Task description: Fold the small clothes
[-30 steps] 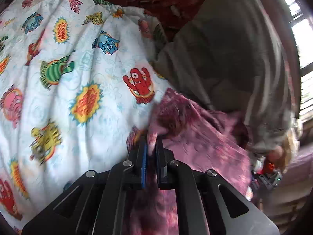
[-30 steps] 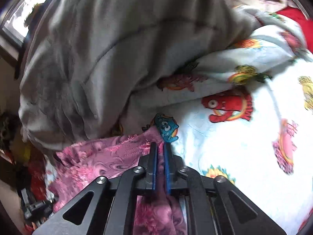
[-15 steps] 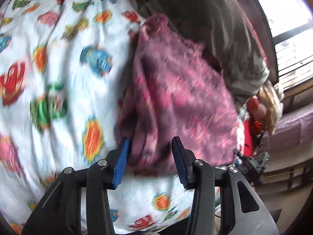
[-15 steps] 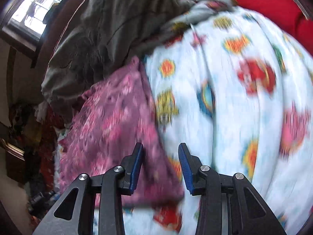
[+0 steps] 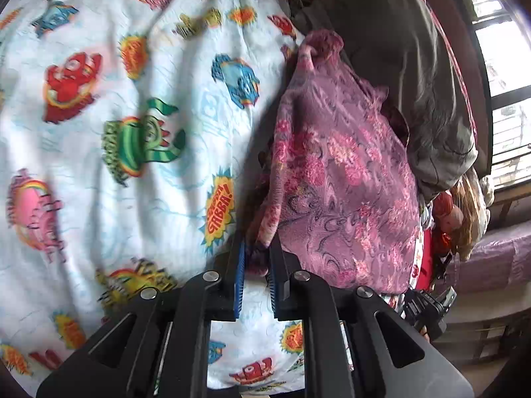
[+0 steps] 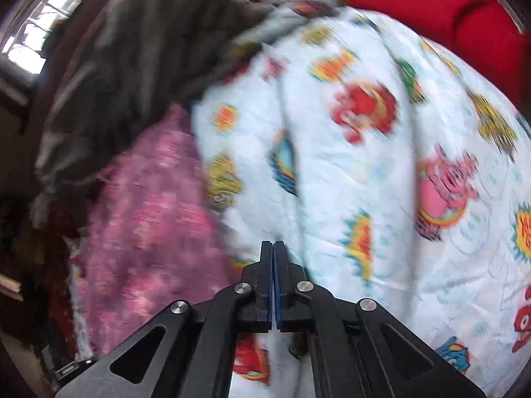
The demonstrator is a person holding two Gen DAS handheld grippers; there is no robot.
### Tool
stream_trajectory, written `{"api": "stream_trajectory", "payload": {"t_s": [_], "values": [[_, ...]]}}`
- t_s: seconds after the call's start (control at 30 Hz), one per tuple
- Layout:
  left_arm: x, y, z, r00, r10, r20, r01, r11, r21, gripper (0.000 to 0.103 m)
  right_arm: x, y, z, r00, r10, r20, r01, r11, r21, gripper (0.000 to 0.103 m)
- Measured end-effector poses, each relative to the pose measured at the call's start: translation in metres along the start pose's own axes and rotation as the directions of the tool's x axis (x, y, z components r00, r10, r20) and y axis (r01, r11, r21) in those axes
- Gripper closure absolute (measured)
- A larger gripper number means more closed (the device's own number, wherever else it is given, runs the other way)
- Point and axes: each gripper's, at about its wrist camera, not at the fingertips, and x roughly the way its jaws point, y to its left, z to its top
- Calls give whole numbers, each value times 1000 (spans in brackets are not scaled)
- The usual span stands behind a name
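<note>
now | left gripper (image 5: 255, 258) just closing, pinching near corner of pink cloth (image 5: 338, 179) to fold it | right gripper (image 6: 272, 248) fingers just closed, empty, over bed sheet (image 6: 381, 182)

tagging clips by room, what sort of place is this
Probably a bedroom at home: a cartoon-print sheet spread like bedding, a pink garment and grey garment heaped on it, a window beside.

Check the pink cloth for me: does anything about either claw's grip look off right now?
Yes. The left claw has just closed on the near edge of the pink cloth, but the right claw has shut on nothing, over the cartoon sheet, beside the cloth.
</note>
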Motion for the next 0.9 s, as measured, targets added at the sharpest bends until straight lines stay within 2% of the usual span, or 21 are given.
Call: {"api": "stream_trajectory", "payload": {"t_s": [0.03,0.07,0.2,0.27,0.33,0.4,0.53,0.57,0.6,0.63,0.67,0.73,0.8,0.83,0.9], "values": [[-8,-1,0,1000,13,18,-13,1000,16,93,-6,1,0,1000,10,10,-10,1000,15,102],[-15,-4,-1,999,18,32,-19,999,33,93,-13,4,2,1000,12,25,-12,1000,15,96],[-43,-27,0,992,27,125,-41,993,110,93,-39,37,5,990,73,119,-63,994,-87,94],[-45,-49,7,990,7,142,-29,988,153,89,-36,62,6,985,116,127,-102,988,-113,89],[-39,-66,12,989,0,145,-26,983,180,75,-26,88,4,982,152,114,-134,980,-150,80],[-23,-90,22,987,36,158,-69,975,213,65,-10,121,-1,981,166,101,-143,969,-202,79],[19,-114,36,971,159,176,-201,946,254,64,23,156,-5,979,152,133,-116,962,-246,79],[36,-116,39,960,219,176,-260,930,260,62,33,158,-6,980,127,154,-85,963,-256,75],[50,-114,41,947,275,166,-311,914,259,61,43,155,-8,982,85,167,-39,965,-260,64],[69,-109,43,933,334,138,-359,897,259,61,53,152,-11,986,46,161,-3,967,-254,59],[77,-103,43,930,346,124,-367,894,256,60,72,142,-14,992,29,121,2,970,-244,56],[72,-100,41,929,324,176,-359,904,232,59,68,135,-25,976,93,199,-27,951,-309,57],[69,-104,42,927,335,168,-367,902,229,59,65,138,-38,970,93,223,8,910,-414,56],[63,-110,42,928,326,180,-363,901,240,59,62,140,-37,971,92,220,11,905,-426,57],[54,-124,43,926,305,221,-358,894,269,59,51,142,-31,963,100,249,3,924,-382,57]]}}
